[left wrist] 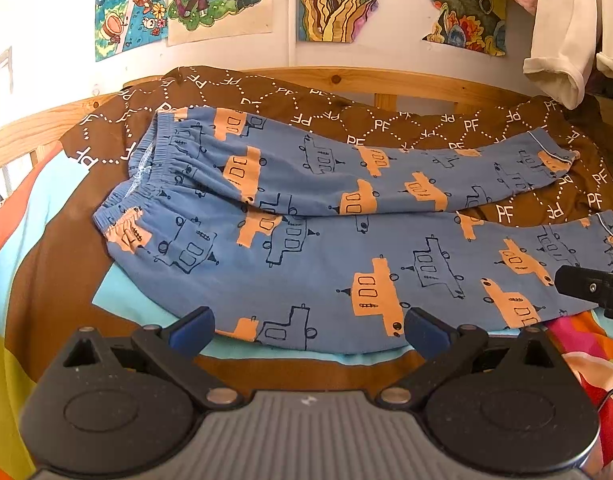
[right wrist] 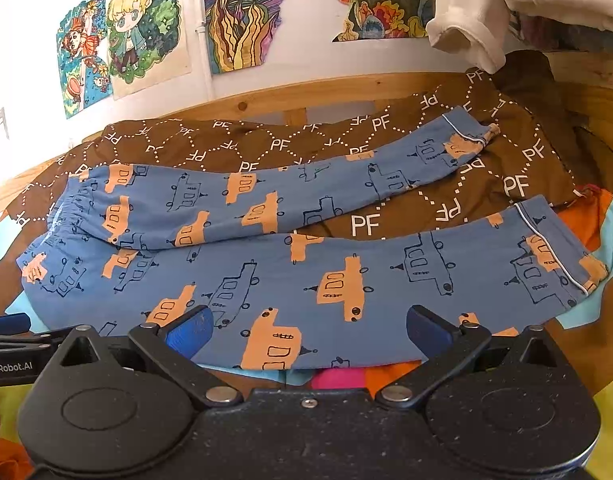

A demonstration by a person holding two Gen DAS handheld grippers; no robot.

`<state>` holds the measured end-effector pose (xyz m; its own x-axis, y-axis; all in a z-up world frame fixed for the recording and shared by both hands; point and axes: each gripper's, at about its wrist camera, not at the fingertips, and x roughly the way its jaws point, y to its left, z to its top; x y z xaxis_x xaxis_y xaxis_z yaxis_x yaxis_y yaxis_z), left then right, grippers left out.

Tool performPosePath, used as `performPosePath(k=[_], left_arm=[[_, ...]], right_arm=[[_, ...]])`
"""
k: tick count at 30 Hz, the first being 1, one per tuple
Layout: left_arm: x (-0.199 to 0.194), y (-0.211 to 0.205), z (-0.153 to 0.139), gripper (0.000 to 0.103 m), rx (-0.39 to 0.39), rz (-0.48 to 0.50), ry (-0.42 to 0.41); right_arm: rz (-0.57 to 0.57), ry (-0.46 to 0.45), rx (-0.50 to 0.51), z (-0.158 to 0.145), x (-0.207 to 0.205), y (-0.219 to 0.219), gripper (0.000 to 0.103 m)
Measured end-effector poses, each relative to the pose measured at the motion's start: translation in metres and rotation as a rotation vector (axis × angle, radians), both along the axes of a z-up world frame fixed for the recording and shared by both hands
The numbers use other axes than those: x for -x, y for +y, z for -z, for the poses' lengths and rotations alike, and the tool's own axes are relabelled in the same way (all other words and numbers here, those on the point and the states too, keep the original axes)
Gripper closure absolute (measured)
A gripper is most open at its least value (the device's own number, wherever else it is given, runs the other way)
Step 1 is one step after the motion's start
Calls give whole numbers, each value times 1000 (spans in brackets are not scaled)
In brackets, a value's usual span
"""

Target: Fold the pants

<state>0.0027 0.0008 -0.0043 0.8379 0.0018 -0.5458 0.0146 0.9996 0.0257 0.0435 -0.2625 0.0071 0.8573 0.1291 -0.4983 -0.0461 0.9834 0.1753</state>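
Note:
Blue pants (left wrist: 306, 248) with orange and outlined vehicle prints lie spread on a bed, waistband at the left, both legs running right and splayed apart. They also show in the right wrist view (right wrist: 306, 280). My left gripper (left wrist: 308, 330) is open and empty, hovering over the near edge of the near leg close to the seat. My right gripper (right wrist: 308, 330) is open and empty over the near leg's lower half; its tip shows in the left wrist view (left wrist: 590, 288). The left gripper's tip shows at the left of the right wrist view (right wrist: 6, 336).
A brown quilt with white PF lettering (left wrist: 386, 120) lies under the far leg. A multicoloured sheet (left wrist: 34, 240) covers the bed. A wooden bed rail (left wrist: 386, 84) runs behind, with drawings on the wall (left wrist: 218, 0) and cream clothes hanging at right (left wrist: 562, 40).

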Motion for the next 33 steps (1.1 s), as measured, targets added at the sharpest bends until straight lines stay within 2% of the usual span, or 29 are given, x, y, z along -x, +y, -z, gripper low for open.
performPosePath(k=[23,33], left_arm=[[0,0,2,0,-1,-8,5],[1,2,2,0,1,-12,3]], right_arm=[[10,7,-3,2,-1,-1,1],[9,1,39,2,1,3,1]])
